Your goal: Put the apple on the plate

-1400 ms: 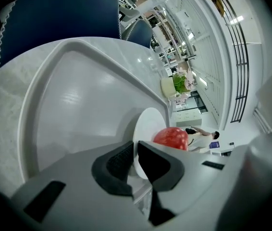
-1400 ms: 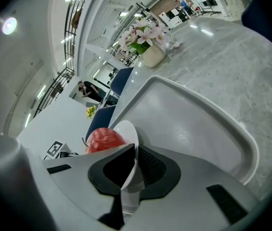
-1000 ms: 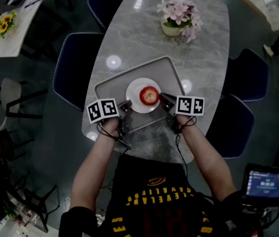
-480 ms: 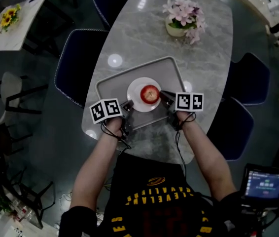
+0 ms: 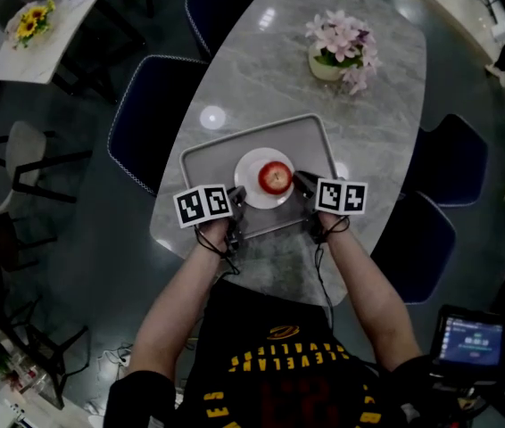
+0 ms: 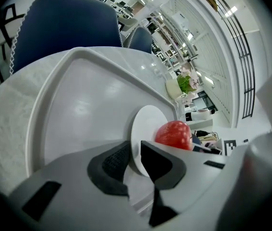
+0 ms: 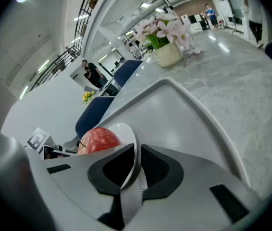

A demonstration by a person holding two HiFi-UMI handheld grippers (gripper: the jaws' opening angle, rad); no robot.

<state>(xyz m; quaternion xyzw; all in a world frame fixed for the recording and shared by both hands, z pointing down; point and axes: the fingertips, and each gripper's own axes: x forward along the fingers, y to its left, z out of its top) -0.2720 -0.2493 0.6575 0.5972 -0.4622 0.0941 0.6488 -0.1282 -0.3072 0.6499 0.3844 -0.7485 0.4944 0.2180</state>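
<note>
Grey marbled stone forms the oval desk (image 5: 377, 132), with dark blue chairs (image 5: 159, 105) drawn up along its sides and a pot of pink flowers (image 5: 340, 47) standing toward its far end. Off to the upper left in the head view, well apart, stands a pale side table (image 5: 43, 52) bearing yellow flowers (image 5: 28, 22). Near the person's edge of the desk lies a grey rectangular tray (image 5: 203, 159) with a raised rim, and on the middle of it sits a round white plate (image 5: 251, 181). The red apple (image 5: 276, 177) rests on the plate, a little right of its centre as the head view shows it, and neither pair of tongs touches it. The left tongs (image 5: 237, 194) reach in from the near left and straddle the plate's left rim. Their jaws are opening, and the left gripper view shows the thin rim between the two dark pads with a sliver of space beside it, so the pads do not grip it. The right tongs (image 5: 299, 179) come in from the near right onto the opposite rim. In the right gripper view the pads stand close on either side of that thin edge and appear to pinch it, though the wide-angle view makes the contact hard to judge. Both tongs slant downward toward the tray.
</note>
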